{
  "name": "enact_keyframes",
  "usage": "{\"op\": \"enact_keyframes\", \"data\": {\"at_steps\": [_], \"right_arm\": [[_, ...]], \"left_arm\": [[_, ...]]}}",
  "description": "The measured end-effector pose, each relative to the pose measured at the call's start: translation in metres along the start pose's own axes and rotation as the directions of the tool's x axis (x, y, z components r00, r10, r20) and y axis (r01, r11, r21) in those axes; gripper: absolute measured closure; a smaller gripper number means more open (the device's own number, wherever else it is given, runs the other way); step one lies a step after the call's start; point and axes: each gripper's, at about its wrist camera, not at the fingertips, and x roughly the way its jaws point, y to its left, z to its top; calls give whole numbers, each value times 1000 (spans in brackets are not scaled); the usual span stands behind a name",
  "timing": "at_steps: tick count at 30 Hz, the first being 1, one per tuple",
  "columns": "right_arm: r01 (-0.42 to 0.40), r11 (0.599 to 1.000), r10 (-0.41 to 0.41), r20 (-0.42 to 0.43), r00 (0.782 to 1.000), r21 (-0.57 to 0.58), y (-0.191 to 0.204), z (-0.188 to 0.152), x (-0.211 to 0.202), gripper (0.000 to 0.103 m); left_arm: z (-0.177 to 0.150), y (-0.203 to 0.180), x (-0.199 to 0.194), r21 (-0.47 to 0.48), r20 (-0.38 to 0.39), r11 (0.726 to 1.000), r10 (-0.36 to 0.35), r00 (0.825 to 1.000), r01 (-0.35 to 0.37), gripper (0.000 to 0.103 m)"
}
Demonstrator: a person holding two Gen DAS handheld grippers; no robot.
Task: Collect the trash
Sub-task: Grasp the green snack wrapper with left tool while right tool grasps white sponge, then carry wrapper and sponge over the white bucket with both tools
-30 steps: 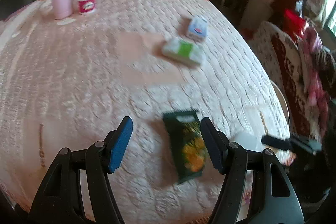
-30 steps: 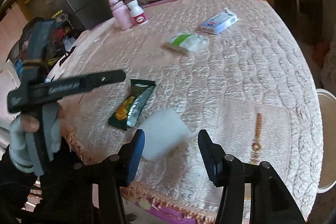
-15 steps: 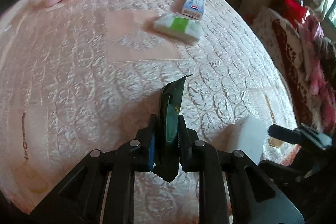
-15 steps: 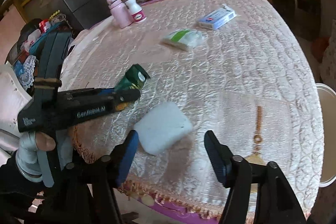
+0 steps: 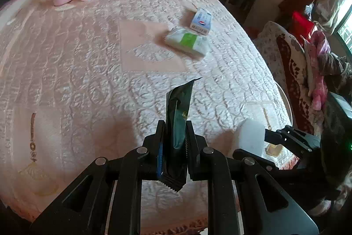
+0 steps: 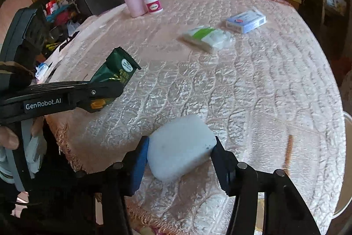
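The left hand-held gripper [image 5: 175, 138] is clenched on the green wrapper [image 5: 178, 116], lifted upright above the worktop [image 5: 88, 58], while the right hand-held gripper [image 6: 179, 160] straddles the white block [image 6: 181, 147] lying crosswise between its fingers, touching both.

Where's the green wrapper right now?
The green wrapper is pinched in the left gripper, lifted off the pink tablecloth. In the right view it hangs near the front left edge, left of the white block.

Wrapper [image 5: 178, 122] between left claw [image 5: 175, 142] fingers above bedspread [image 5: 88, 72]; block [image 6: 181, 150] perhaps touching right claw [image 6: 179, 152].
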Motion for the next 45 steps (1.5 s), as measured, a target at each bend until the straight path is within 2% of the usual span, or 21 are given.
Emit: {"op": "enact_keyframes", "data": {"at_steps": [10,22,34,45], "right_arm": [[20,998,-29,132,991,66,-21,6,-47,51],[85,984,-118,208,971,159,-56,-2,-89,49],[134,956,-197,232,953,262,-103,-20,-121,49],[211,900,-306,209,929,380,-163,-49,-149,49]], "left_arm": [[10,-38,-3,48,34,999,-10,999,8,89],[21,-95,3,146,71,989,-1,997,-10,89],[28,-155,19,250,67,968,-28,997,11,89],[29,-220,47,339,30,939,-73,997,59,89]]}}
